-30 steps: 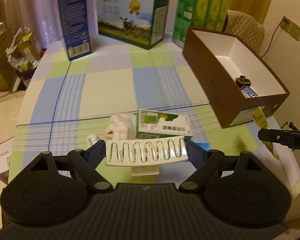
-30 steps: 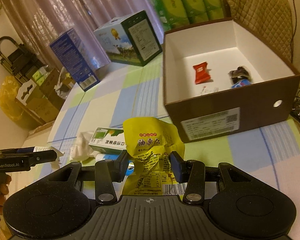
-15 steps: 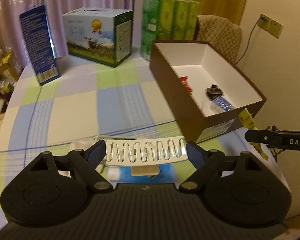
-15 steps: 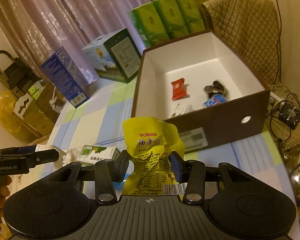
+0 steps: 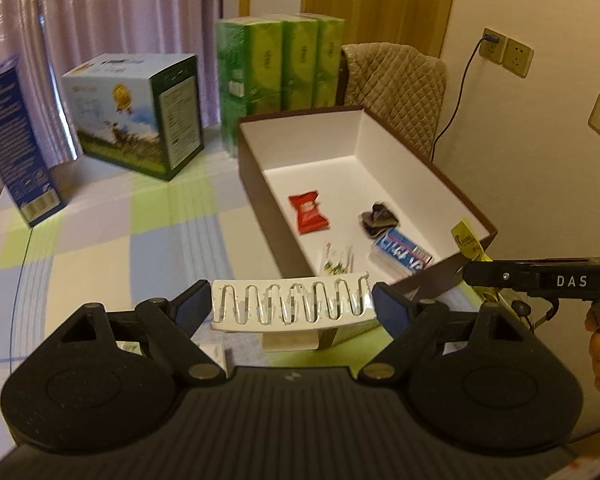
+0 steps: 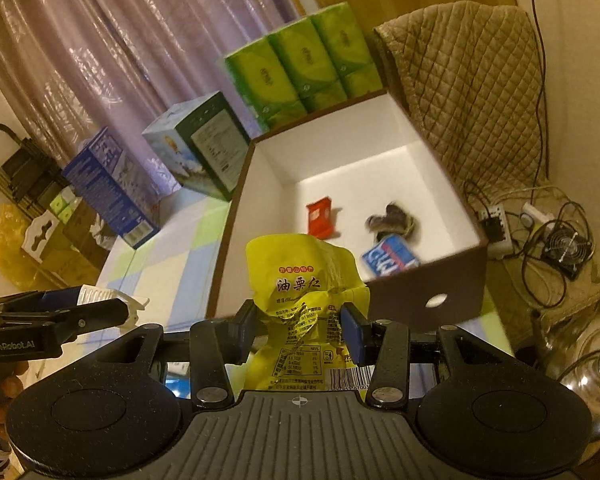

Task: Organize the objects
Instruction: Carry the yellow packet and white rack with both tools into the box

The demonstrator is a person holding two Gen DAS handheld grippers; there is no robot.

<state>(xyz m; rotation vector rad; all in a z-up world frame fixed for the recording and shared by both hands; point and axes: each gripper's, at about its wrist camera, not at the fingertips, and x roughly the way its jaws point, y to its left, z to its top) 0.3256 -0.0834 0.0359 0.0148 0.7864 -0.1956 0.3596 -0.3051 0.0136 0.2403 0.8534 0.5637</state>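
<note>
Moved since earlier: both grippers have closed on the brown box (image 5: pixel 260 168), which was well off to the right and now sits straight ahead with its floor in full view.
Far left: blue carton (image 5: pixel 16 152) and milk carton (image 5: pixel 140 116) stand on the checked tablecloth (image 5: pixel 112 240), clear of the work.
Left gripper (image 5: pixel 292 310): fingers pinching a white hair clip (image 5: pixel 292 308) crosswise, held in front of the box's near wall (whether it is past the rim I cannot tell).
Box contents: red packet (image 5: pixel 309 212), dark bundle (image 5: pixel 379 219), blue-and-white pack (image 5: pixel 402 250), a small pale sachet (image 5: pixel 336 260), all on the white floor.
Right gripper (image 6: pixel 300 330): pressed onto a yellow chestnut pouch (image 6: pixel 306 280), carried upright just short of the near wall.
Behind: green tissue packs (image 6: pixel 300 64) and a quilted chair (image 6: pixel 468 72).
Step in hand: carrying both items to the box.
Next move: probably each load goes forward over the rim, then the fingers spread above bare floor; the clip should drop cleanly, the pouch may snag on the near wall if released low.
</note>
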